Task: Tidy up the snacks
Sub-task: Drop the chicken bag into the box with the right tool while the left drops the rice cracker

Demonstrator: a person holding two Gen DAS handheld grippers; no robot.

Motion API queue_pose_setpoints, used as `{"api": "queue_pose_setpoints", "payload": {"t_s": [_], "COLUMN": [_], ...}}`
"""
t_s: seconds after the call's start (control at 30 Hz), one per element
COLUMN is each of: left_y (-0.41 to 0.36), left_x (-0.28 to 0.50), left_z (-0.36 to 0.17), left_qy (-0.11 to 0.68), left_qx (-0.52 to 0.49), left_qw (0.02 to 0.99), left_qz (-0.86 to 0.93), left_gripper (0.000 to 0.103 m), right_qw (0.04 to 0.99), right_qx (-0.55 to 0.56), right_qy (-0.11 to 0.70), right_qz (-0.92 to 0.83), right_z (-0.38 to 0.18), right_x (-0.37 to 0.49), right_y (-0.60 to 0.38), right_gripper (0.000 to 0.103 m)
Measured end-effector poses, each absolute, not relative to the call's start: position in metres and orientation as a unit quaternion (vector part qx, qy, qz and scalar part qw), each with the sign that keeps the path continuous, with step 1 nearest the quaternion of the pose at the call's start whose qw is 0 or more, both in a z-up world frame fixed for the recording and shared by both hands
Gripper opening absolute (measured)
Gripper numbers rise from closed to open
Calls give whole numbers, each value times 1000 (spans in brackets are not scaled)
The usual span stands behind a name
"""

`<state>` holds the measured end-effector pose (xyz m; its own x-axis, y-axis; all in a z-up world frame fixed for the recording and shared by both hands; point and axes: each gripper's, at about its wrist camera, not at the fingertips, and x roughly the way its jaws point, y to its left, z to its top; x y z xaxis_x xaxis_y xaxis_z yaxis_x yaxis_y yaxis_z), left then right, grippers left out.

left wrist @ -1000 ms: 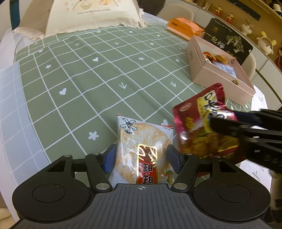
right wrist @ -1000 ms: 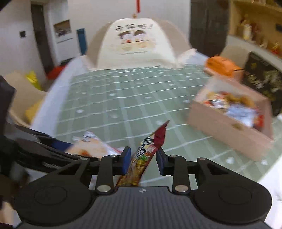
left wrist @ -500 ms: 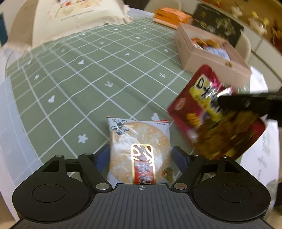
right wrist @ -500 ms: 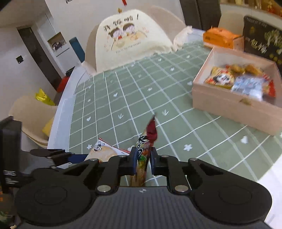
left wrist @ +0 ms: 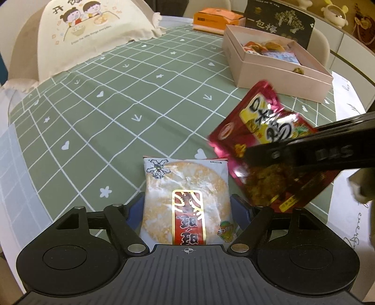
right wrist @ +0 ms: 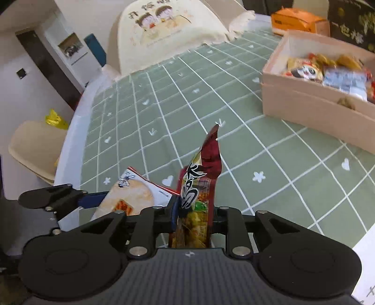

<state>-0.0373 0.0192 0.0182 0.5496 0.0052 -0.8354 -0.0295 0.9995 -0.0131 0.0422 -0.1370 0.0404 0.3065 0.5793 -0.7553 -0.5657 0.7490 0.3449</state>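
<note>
A white rice-cracker packet lies flat on the green checked tablecloth, between the jaws of my left gripper. That gripper is open, its blue pads standing just off the packet's sides. My right gripper is shut on a red snack packet, held edge-up above the cloth. The left wrist view shows that red packet tilted, to the right of the cracker packet, with the right gripper's black finger across it. The cracker packet also shows at lower left of the right wrist view.
An open pink box with several snacks inside stands at the far right of the table. Behind it are an orange box and a black box. A cream printed chair cover rises at the far edge. White paper lies at the right.
My left gripper's jaws have spread wider, off the cracker packet. The right gripper closed tighter on the red packet, which has rolled and tilted, and sits lower.
</note>
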Motion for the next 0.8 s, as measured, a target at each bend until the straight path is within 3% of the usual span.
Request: {"api": "queue_pose_setpoints", "payload": {"t_s": [0.27, 0.43, 0.67, 0.8], "left_y": [22, 7, -39, -57], "left_x": [-38, -20, 86, 160], "left_z": [21, 70, 170, 155], "left_qy": [466, 398, 300, 344], "left_qx": [-61, -90, -75, -114], "left_qw": [882, 910, 936, 914], "left_qz": [-2, -70, -167, -182], "left_gripper": [80, 80, 81, 80], "right_qw": [847, 870, 884, 885], "right_qx": [-2, 25, 75, 99], "right_qy": [422, 410, 404, 406], "right_qz": [323, 274, 222, 204], "right_z": [76, 89, 96, 99], "right_x": [25, 22, 17, 13], "right_y": [-182, -223, -269, -287], "right_gripper": [16, 16, 16, 16]}}
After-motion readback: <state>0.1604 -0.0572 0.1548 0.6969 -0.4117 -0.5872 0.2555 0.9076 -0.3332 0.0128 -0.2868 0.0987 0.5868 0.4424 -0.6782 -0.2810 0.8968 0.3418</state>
